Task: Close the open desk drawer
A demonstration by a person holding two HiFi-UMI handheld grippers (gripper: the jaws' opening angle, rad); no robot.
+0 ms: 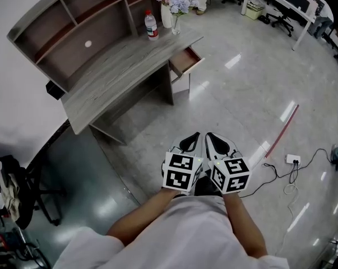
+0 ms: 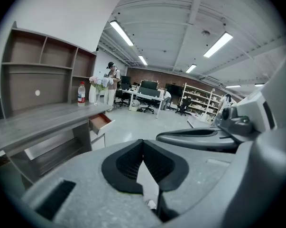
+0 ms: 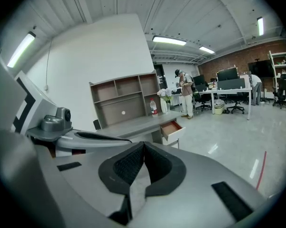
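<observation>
Grey left tool (image 2: 143, 141) and right tool (image 3: 143, 143) each have jaws pressed together, empty, well apart from the drawer (image 1: 185, 60).

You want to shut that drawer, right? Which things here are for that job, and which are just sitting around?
For the job:
- drawer, pulled open
- desk that holds it
- left gripper and right gripper, both shut and empty, away from the desk

Just lying about:
- bottle on the desk
- flowers beside it
- power strip on the floor
</observation>
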